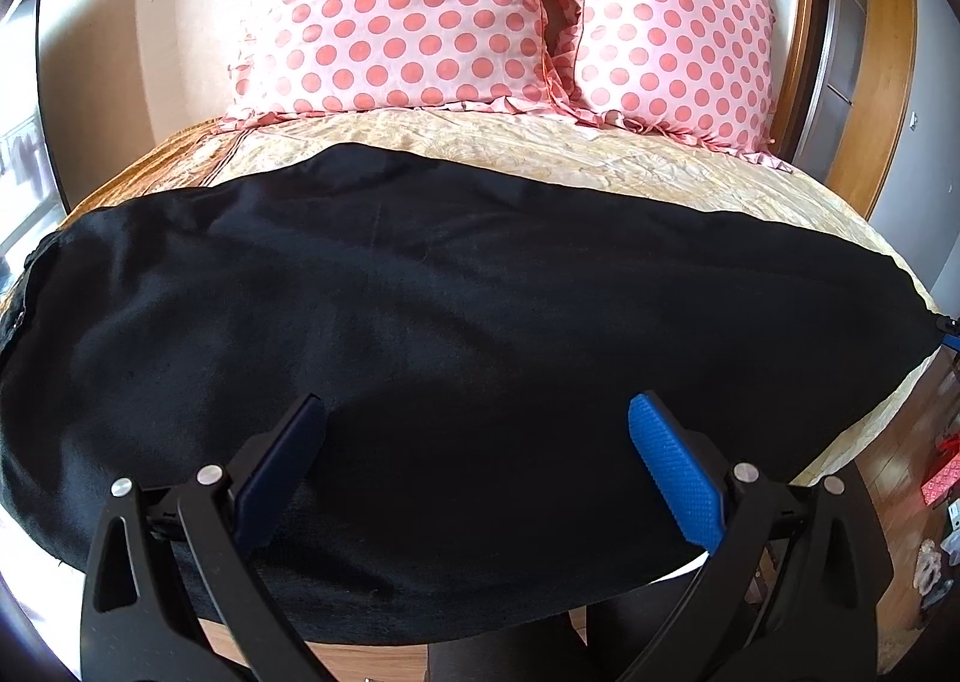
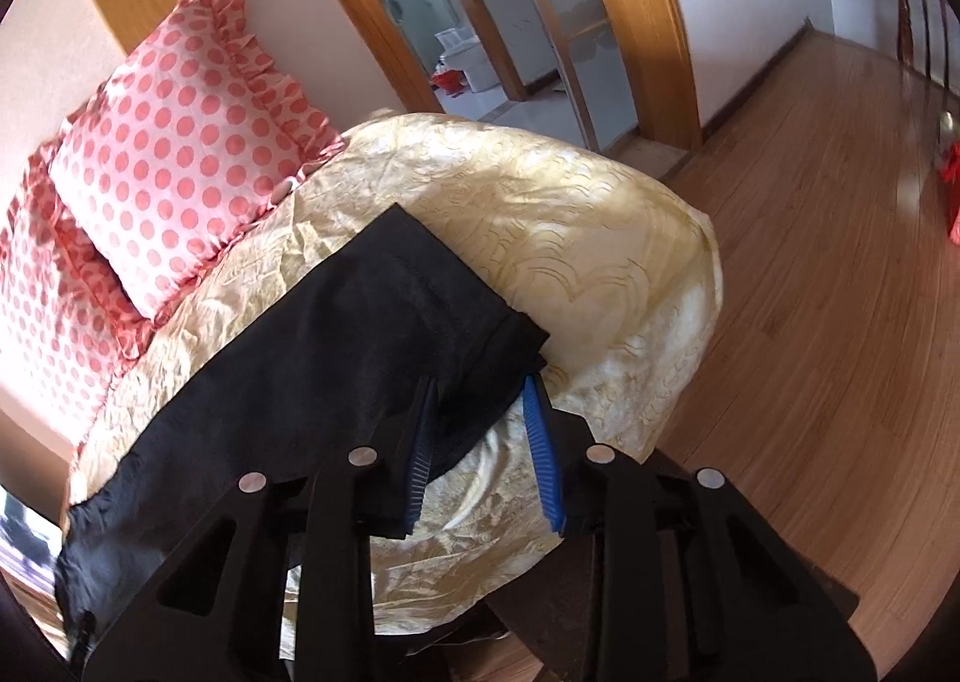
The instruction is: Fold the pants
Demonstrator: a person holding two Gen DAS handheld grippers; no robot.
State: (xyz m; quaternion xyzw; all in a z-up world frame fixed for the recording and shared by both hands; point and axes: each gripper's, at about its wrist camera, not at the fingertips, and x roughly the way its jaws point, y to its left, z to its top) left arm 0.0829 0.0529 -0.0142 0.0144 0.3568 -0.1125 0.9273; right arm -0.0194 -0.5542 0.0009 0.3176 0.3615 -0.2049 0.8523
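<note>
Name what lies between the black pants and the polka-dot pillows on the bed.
Only a bare strip of the gold bedspread separates the black pants from the polka-dot pillows; the left wrist view shows this most plainly.

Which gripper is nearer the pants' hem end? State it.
Right. The right gripper straddles the hem end of the pants; the left gripper hovers over their middle, far from it.

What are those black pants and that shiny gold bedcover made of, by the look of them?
Black pants: probably a soft, matte knit or fleece; the surface barely reflects light and drapes in gentle folds. Gold bedcover: looks like a satiny woven fabric with a glossy sheen, a raised scallop pattern and sharp crinkles. Neither fibre can be told for sure.
</note>
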